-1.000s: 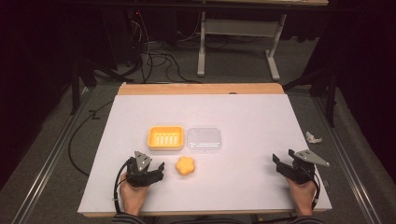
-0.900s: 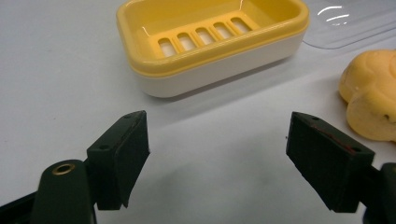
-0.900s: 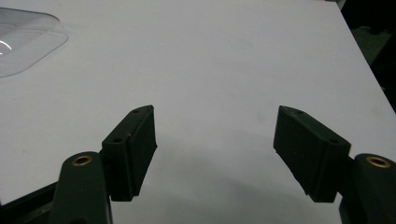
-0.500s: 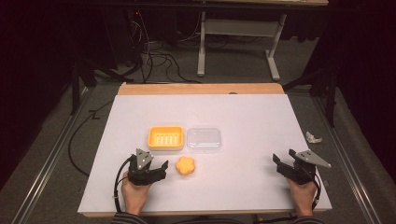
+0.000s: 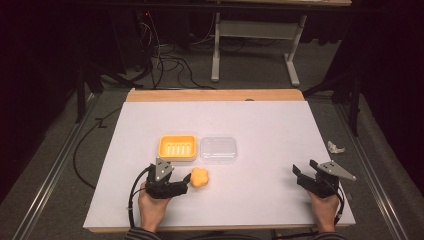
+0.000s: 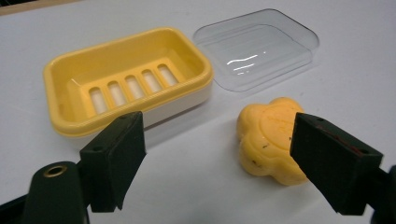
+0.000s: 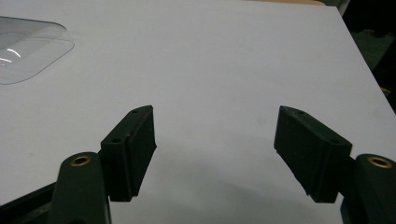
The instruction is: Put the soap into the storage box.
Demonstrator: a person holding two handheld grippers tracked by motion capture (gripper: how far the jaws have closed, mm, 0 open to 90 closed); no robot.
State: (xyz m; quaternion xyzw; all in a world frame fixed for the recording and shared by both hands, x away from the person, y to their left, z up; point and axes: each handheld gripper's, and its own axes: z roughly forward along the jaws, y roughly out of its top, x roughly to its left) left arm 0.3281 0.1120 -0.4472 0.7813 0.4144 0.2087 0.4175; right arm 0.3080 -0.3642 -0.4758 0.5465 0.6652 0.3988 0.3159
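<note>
Since the earlier frames, my left gripper (image 5: pixel 181 188) has crept toward the yellow flower-shaped soap (image 5: pixel 199 177) and now sits just beside it; the right gripper (image 5: pixel 303 174) has not shifted from its place near the right edge of the tabletop (image 5: pixel 265 120).

Left gripper view: jaws spread wide, nothing between them yet. The soap (image 6: pixel 271 140) lies flat on the tabletop, close to the right-hand jaw and partly behind it — off-centre in the gap, not bracketed. Just beyond stand the yellow soap dish (image 6: pixel 128 88), empty, with its slotted tray showing, and the clear lid (image 6: pixel 259 49), lying alongside the dish and apart from it.

Right gripper view: jaws released, bare tabletop between them, a corner of the clear lid (image 7: pixel 28 49) at far left.

Assessment: I am in the approach to a grasp on the soap — contact not yet made. My next move calls for shifting the left gripper sideways to centre the soap before closing; the likely destination is the dish.
</note>
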